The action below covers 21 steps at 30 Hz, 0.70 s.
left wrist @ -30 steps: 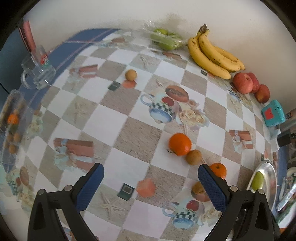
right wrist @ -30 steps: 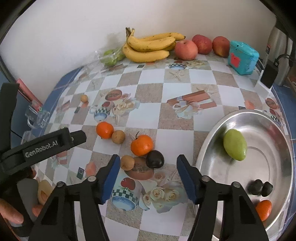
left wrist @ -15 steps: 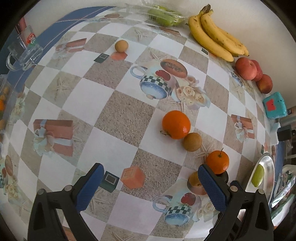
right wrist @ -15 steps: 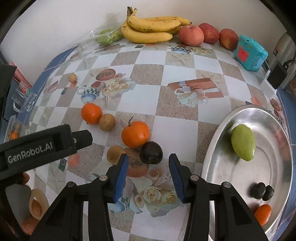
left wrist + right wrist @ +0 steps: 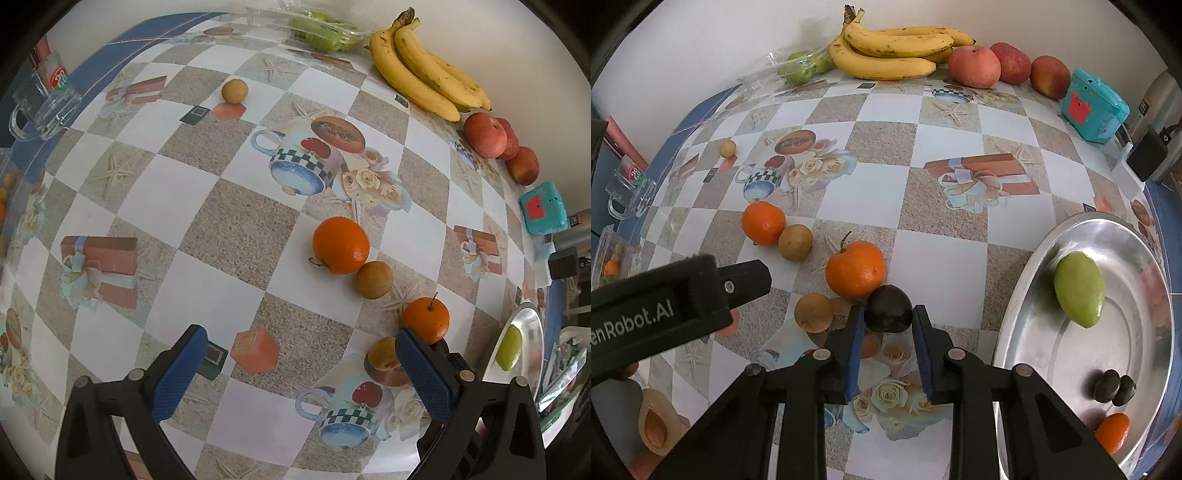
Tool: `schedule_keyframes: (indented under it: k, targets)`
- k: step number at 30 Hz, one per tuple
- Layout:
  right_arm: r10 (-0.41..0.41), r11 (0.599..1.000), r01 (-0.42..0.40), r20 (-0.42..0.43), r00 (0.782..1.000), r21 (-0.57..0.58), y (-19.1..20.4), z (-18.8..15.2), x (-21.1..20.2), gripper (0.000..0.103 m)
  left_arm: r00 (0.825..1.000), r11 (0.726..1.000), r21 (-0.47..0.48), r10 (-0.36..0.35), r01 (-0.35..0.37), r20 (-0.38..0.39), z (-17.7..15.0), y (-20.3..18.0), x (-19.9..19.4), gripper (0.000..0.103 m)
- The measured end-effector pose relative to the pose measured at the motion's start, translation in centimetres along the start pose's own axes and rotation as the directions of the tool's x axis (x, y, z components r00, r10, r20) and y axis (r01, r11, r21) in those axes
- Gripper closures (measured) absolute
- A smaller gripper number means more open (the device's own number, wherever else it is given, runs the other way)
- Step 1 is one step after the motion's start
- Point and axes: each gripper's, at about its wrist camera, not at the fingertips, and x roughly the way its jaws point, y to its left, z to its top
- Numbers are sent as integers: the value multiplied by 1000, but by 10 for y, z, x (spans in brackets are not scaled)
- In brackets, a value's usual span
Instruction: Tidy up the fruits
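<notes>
In the left wrist view your left tongs (image 5: 295, 365) stand wide apart above the worktop (image 5: 236, 236), gripping nothing; in the right wrist view your right tongs (image 5: 888, 321) are clamped on the dark plum (image 5: 888, 309), beside an orange (image 5: 856, 268), left of the steel tray (image 5: 1027, 280).

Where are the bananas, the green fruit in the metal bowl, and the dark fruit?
bananas (image 5: 894, 55), right wrist view, middle of bunch
green fruit (image 5: 1079, 290), right wrist view, its centre
dark fruit (image 5: 888, 309), right wrist view, its top
</notes>
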Motion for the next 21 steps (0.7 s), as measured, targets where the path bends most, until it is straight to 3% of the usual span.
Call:
schedule_keyframes:
  k: [10,15,21]
  targets:
    - [35,997,-39,68,997,65,-13,0,-34,76,1000,999,17,-28,28,9,1,-6,-5,1]
    - [15,993,-29,116,993,119,-28,-2,-55,76,999,997,73,-32,31,13,-2,-20,-3,2]
    - [18,985,-39,127,992,168,-44,-7,-64,77,999,988,146,-54,53,4,-10,-35,-2,15]
